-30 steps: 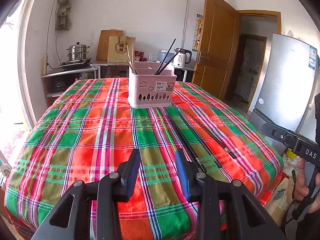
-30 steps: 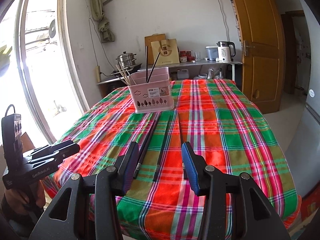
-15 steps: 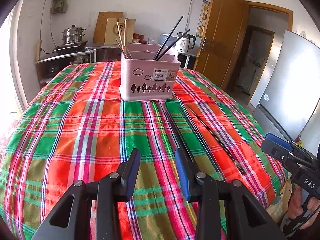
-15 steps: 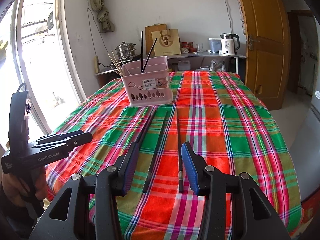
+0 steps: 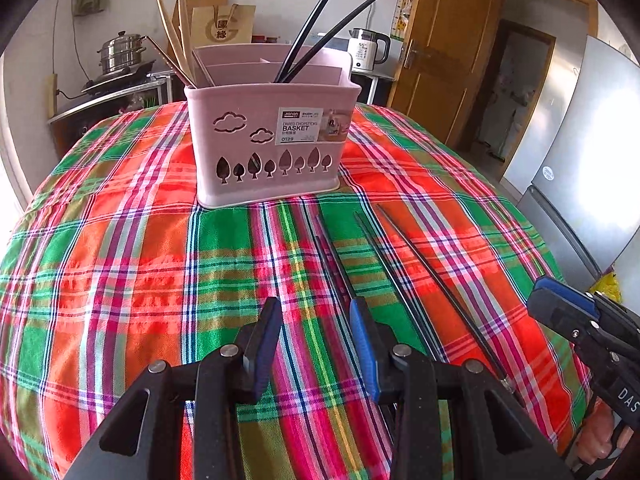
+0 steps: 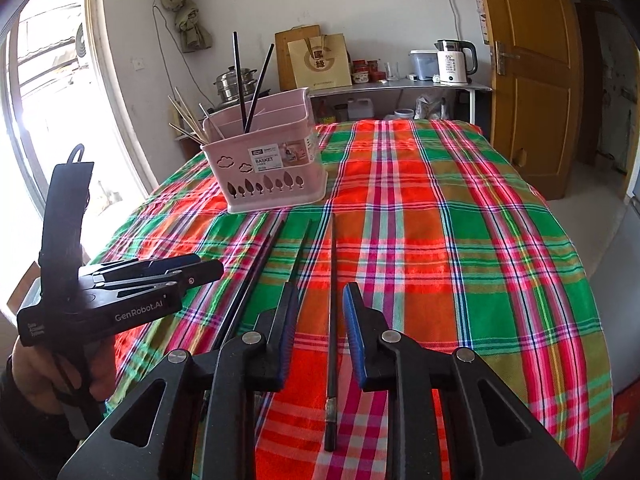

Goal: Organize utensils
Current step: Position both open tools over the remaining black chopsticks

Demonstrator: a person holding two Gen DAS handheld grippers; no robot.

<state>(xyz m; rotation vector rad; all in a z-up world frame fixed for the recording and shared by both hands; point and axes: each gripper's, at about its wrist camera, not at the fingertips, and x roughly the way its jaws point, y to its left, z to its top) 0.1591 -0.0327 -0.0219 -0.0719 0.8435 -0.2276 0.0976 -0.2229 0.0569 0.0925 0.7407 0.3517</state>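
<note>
A pink divided chopstick basket stands on the plaid tablecloth; it also shows in the right wrist view. It holds two black chopsticks and several wooden ones. Several black chopsticks lie on the cloth in front of it. My left gripper is open and empty above the cloth, with a chopstick beside its right finger. My right gripper is open, with one black chopstick lying between its fingers on the cloth.
The table's right edge drops off toward a silver fridge and a wooden door. A shelf behind the table holds a kettle, a steamer pot and a paper bag. A window is on the left.
Both grippers have moved forward and lower over the table toward the basket and the lying chopsticks. Both stay open. The right gripper now straddles one chopstick.
</note>
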